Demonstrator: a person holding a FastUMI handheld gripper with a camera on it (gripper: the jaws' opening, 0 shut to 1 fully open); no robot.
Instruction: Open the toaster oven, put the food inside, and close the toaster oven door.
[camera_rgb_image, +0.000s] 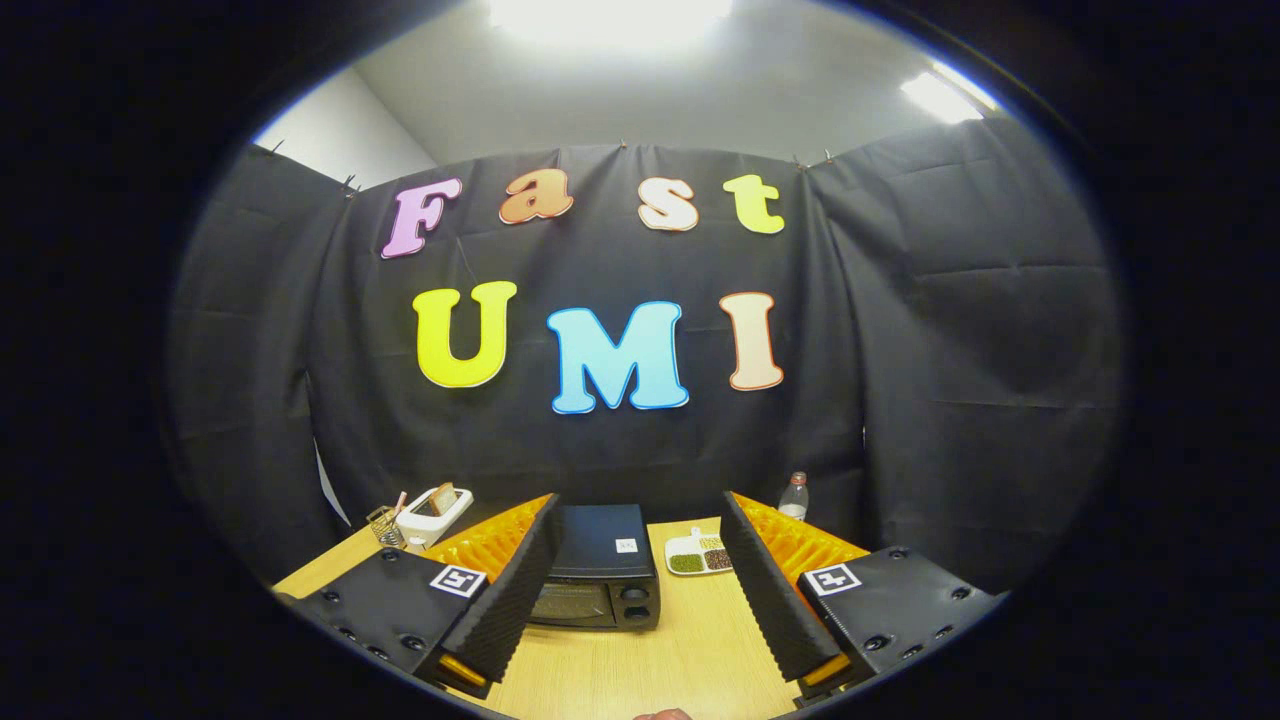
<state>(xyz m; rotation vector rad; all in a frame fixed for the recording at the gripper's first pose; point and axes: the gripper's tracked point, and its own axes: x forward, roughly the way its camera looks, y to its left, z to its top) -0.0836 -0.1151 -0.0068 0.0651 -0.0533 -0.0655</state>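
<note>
Toaster oven (598, 568) sits on the wooden tabletop (655, 660), door shut as far as can be judged; glass front faces the gripper (635, 590), knobs at the door's right side. Interior not readable through the glass, so the scene fits either a shut oven with the food yet to go in or one closed again with food inside; cannot settle which. A white plate (697, 553) with green and brown food lies just right of the oven, a little behind its front; a clear bottle (793, 497) stands further right and behind the plate. Left of the oven and behind it: a white toaster (433, 512) with a slice in it, and a small wire holder (383, 523) beside that. Risks, as judgement: the oven is light-looking and sits free on the tabletop, so a pull on the door could drag or tip the whole box forward; a wide swing toward the plate could brush the bottle over; small food pieces could spill if the plate is tilted or nudged. Gripper: fingers spread wide, holding nothing and touching nothing, raised above the tabletop short of the oven, which shows between them.
</note>
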